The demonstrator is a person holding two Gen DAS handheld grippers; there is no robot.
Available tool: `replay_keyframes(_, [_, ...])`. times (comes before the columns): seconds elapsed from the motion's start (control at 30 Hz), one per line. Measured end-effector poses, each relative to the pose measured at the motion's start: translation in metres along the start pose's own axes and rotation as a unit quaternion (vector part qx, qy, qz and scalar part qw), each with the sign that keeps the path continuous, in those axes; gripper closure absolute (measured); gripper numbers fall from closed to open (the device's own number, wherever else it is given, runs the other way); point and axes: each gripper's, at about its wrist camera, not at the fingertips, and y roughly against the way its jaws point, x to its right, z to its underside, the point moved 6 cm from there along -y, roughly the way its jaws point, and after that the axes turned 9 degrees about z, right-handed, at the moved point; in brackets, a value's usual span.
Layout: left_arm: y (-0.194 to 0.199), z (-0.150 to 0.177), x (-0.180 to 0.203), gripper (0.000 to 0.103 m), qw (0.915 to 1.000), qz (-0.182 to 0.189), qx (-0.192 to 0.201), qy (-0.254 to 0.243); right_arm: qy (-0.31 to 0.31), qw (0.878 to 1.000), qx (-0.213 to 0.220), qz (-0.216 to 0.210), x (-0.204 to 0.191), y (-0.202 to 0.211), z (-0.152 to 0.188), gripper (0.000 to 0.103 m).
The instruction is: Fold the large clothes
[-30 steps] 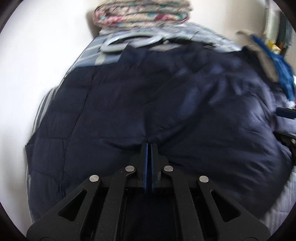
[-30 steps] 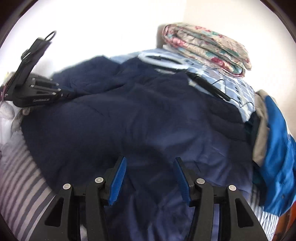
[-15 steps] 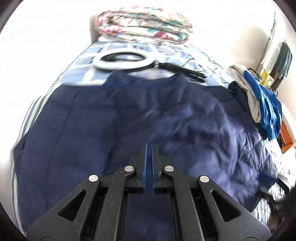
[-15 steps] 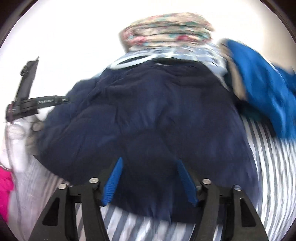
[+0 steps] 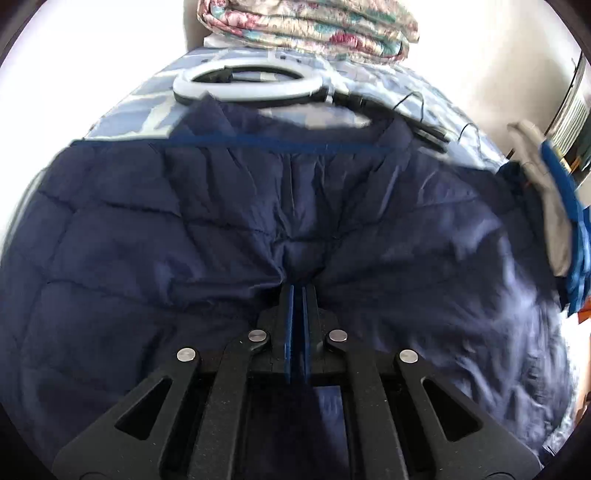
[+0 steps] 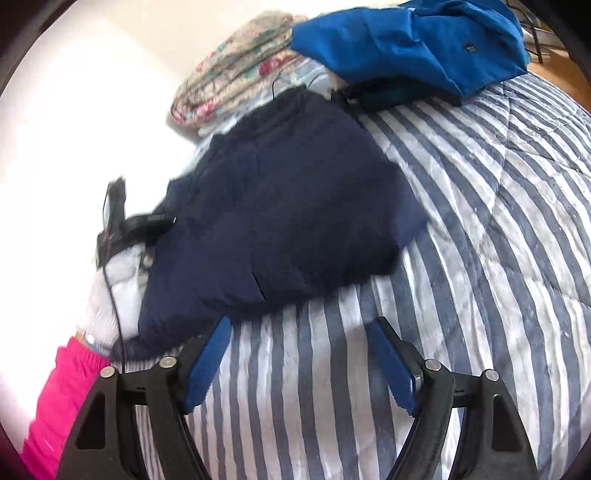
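Two claws are at work over the bed. The left claw [image 5: 296, 295] has its blue pads pressed together on a pinch of the navy quilted jacket [image 5: 229, 236], the fabric puckering into folds right at the tips. That jacket lies spread across the bed, filling most of the left wrist view. At its far edge, toward 12 o'clock, a white ring light [image 5: 255, 83] lies flat on a blue patterned sheet [image 5: 424, 99], its black cable [image 5: 424, 127] running off toward 2 o'clock. Beyond the ring light sits a folded floral quilt [image 5: 310, 26].

From the right wrist view the jacket [image 6: 280, 206] is a dark mound on the striped bedspread [image 6: 498, 229]. The right claw [image 6: 299, 354] stands with its blue pads wide apart, holding nothing, over bare stripes just beside the jacket's near hem. The left claw [image 6: 122, 229] shows at 9 o'clock, at the jacket's edge, above a pink sleeve [image 6: 55, 402]. A bright blue garment [image 6: 406, 40] is heaped at 1 o'clock, next to the floral quilt [image 6: 236, 70].
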Motion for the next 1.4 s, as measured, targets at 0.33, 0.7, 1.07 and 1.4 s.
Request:
replay_keyframes(0.33, [0.071, 0.063, 0.051, 0.101, 0.997, 0.065, 0.012, -0.041, -0.103, 0.994, 0.042, 0.02, 0.011, -0.018, -0.034, 0.023])
replay_keyframes(0.7, [0.044, 0.101, 0.058, 0.101, 0.9971, 0.04, -0.008, -0.064, 0.005, 0.992, 0.09, 0.085, -0.034, 0.002, -0.056, 0.091])
replay_keyframes(1.07, [0.226, 0.156, 0.046, 0.101, 0.9925, 0.103, 0.062, -0.02, 0.146, 0.97, 0.162, 0.105, -0.122, 0.046, -0.08, 0.094])
replay_keyframes(1.4, [0.34, 0.221, 0.018, 0.101, 0.9905, 0.097, 0.098, 0.001, 0.252, 0.943, 0.204, 0.074, -0.235, 0.066, -0.071, 0.094])
